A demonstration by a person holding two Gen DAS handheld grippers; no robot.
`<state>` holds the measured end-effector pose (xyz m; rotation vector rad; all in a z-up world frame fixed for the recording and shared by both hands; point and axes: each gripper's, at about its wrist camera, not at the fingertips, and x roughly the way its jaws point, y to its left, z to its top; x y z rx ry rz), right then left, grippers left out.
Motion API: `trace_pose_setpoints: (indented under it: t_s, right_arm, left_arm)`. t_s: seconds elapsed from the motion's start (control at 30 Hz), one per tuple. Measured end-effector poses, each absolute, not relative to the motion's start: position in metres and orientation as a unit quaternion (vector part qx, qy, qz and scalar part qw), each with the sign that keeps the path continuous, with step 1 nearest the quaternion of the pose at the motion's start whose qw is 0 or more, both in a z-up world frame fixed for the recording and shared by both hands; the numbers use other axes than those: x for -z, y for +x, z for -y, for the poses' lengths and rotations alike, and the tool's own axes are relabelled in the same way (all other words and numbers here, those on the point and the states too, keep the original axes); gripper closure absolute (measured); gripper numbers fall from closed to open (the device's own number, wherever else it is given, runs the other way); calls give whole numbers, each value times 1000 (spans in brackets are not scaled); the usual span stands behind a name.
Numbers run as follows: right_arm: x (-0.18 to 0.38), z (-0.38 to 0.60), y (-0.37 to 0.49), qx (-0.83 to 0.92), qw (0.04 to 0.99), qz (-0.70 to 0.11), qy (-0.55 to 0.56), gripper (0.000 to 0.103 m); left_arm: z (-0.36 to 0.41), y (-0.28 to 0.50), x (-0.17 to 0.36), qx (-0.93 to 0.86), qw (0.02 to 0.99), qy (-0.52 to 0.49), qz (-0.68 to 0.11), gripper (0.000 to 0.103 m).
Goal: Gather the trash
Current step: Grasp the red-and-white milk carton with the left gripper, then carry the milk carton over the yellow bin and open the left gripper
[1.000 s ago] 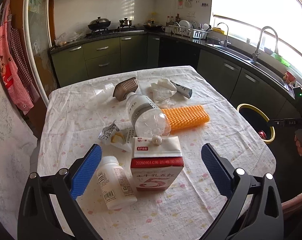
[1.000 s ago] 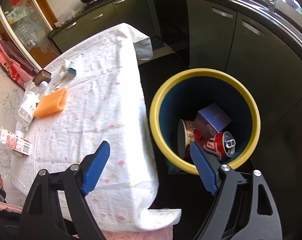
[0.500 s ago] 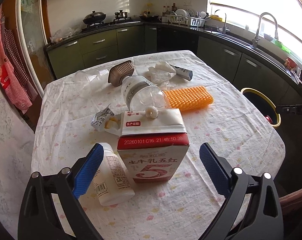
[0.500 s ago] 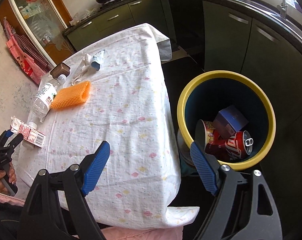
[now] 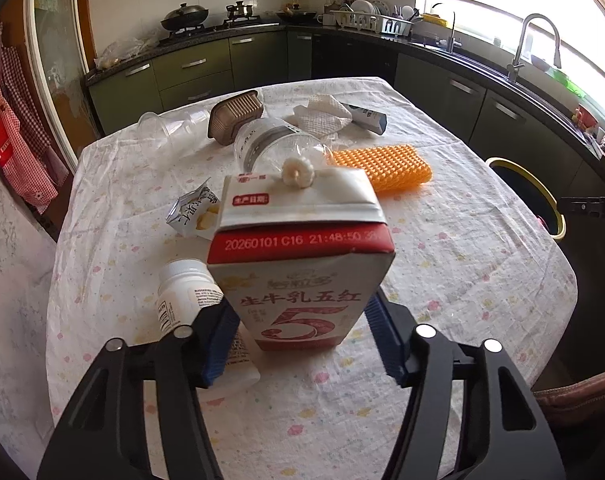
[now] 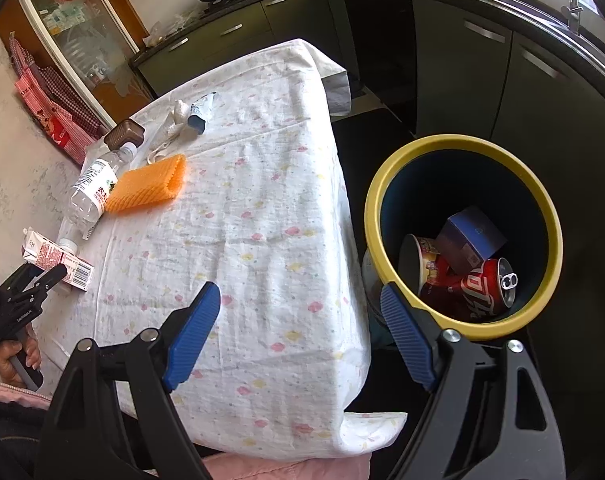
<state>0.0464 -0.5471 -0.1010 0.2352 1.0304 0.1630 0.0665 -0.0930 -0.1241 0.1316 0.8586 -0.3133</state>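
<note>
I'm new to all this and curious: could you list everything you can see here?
milk carton: one, red-white, table's near edge
pill bottle: one, white, left of carton
water bottle: one, clear, behind carton
ridged pad: one, orange, right of bottle
wrapper, brown tray, clear cup, tissue, tube: one each, farther back
bin: one, yellow-rimmed, floor; holds red can, blue box, noodle cup
left gripper: blue pads, jaws just closing, on carton
right gripper: blue pads, open, empty

The left tool [image 5: 298,334], black-framed with ribbed blue pads, points steeply down, its jaws just closing around a red-and-white carton [image 5: 300,264]. The right tool [image 6: 300,334], built alike, tilts downward, jaws wide apart with nothing between them.
</note>
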Motion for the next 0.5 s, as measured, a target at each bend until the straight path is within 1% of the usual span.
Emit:
trace_pose_setpoints:
  t_s: [0.2, 0.5]
  right_arm:
    - [95, 550, 45, -75, 865, -483, 115, 25]
    - [88, 563, 36, -56, 871, -473, 120, 25]
  left_arm:
    - [96, 60, 113, 173, 896, 61, -404, 51]
    - [127, 58, 73, 224, 900, 81, -366, 51]
